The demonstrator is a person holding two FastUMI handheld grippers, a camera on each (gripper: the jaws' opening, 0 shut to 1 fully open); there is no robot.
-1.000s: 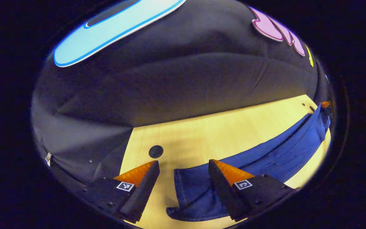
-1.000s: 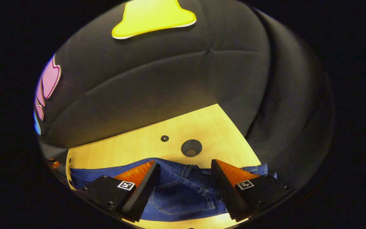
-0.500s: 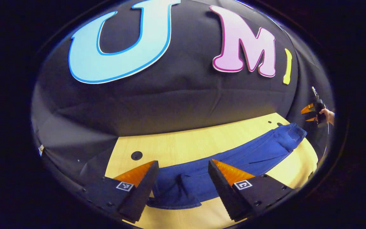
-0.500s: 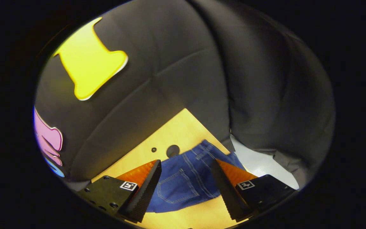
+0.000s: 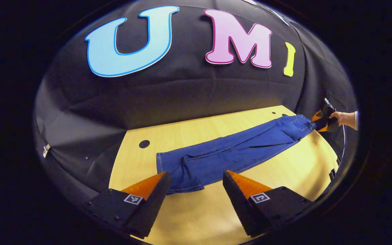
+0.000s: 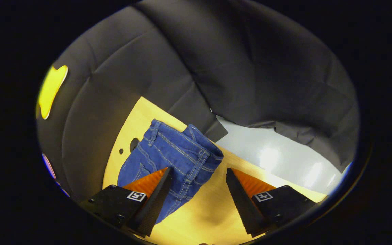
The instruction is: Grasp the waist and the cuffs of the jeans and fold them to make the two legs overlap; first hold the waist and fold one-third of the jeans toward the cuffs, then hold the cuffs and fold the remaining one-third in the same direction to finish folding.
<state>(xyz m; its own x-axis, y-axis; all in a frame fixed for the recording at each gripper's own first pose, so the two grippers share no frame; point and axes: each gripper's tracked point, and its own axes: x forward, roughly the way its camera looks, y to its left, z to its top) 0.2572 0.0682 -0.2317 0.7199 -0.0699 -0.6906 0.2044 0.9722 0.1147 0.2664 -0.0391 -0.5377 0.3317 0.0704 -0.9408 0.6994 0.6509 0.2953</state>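
Blue jeans (image 5: 230, 153) lie stretched across the wooden table (image 5: 277, 170), legs overlapped, cuffs near me and waist at the far right. My left gripper (image 5: 196, 185) hovers open just short of the cuff end, nothing between its fingers. In the right gripper view the waist of the jeans (image 6: 175, 153) lies near the table's corner. My right gripper (image 6: 197, 183) stands open above it, its left finger over the denim and the right one over bare wood. In the left gripper view the right gripper (image 5: 322, 119) appears far off by the waist, held by a hand (image 5: 344, 118).
A round hole (image 5: 144, 144) sits in the table beyond the cuffs, and another hole (image 6: 134, 143) lies beside the waist. The table's right edge (image 6: 267, 173) drops to a pale floor (image 6: 277, 153). Black cloth walls close in behind the table.
Both grippers pulled back and up from the jeans. The left view now takes in the whole garment; the right gripper swung round to face the waist from the table's end.
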